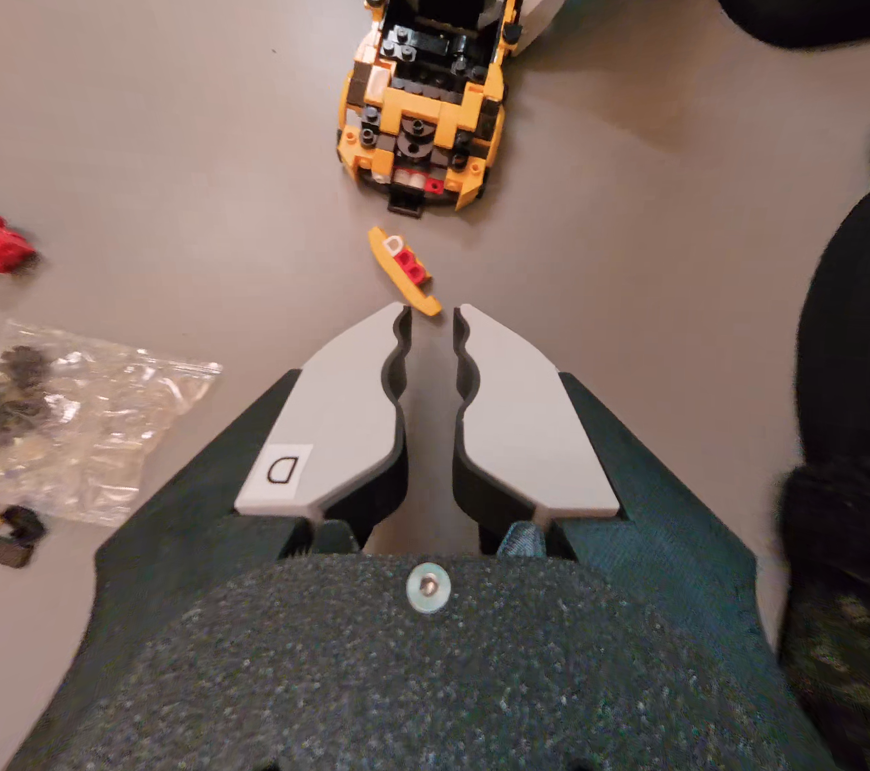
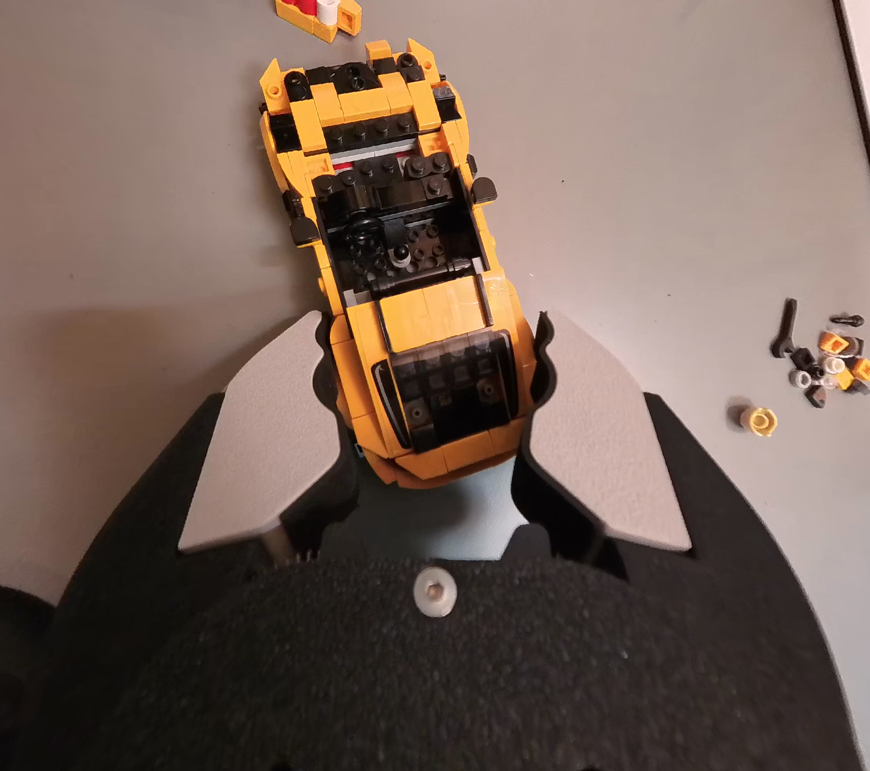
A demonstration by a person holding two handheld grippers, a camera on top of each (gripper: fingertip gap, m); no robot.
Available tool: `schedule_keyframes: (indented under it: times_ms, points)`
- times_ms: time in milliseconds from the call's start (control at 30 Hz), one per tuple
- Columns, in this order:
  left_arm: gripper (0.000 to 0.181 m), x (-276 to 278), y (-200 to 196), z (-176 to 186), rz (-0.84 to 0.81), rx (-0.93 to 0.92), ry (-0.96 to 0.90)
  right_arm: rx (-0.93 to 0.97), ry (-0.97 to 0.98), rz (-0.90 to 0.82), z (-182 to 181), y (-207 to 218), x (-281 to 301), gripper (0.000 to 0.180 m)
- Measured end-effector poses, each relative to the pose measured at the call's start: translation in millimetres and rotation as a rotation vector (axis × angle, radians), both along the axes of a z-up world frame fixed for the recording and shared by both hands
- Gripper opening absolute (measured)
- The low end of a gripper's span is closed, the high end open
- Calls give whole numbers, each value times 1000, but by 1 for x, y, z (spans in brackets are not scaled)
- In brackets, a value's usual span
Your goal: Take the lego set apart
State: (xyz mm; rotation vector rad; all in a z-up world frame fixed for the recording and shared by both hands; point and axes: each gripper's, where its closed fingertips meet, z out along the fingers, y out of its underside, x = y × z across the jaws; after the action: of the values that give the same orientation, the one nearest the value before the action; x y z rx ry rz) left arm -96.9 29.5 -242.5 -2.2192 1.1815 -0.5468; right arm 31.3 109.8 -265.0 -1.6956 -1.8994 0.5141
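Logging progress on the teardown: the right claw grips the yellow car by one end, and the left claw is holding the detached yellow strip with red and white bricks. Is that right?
Not quite. The left claw holds nothing: in the left wrist view it is open, and the detached strip lies on the table just ahead of its tips. The rest stands: the right claw grips the yellow car by one end.

Bare tabletop (image 1: 165, 89) open left of the left gripper (image 1: 430, 315), yellow bumper piece (image 1: 405, 270) just ahead of its tips, lego car (image 1: 423, 89) beyond, plastic bag (image 1: 84, 418) at its left, loose bricks (image 2: 828, 367) well right of the right gripper (image 2: 430, 320)
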Motion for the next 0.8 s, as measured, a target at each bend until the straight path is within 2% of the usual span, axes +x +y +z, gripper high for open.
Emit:
schedule_keyframes:
  times_ms: [200, 300, 400, 567, 800]
  points:
    - [37, -7, 15, -22, -376, 176, 25, -2, 6, -10, 0, -1, -1, 82]
    - [50, 0, 19, -19, -474, 145, -70, -1, 11, -15, 0, -2, 0, 82]
    - [60, 3, 20, -24, -560, 109, -75, -2, 21, -13, 0, -2, 0, 82]
    - [54, 7, 20, -24, -653, 75, -109, -20, 41, -1, 1, -3, 0, 82]
    - [44, 17, 19, -24, -692, 98, -118, -22, 53, 10, 2, -3, 0, 82]
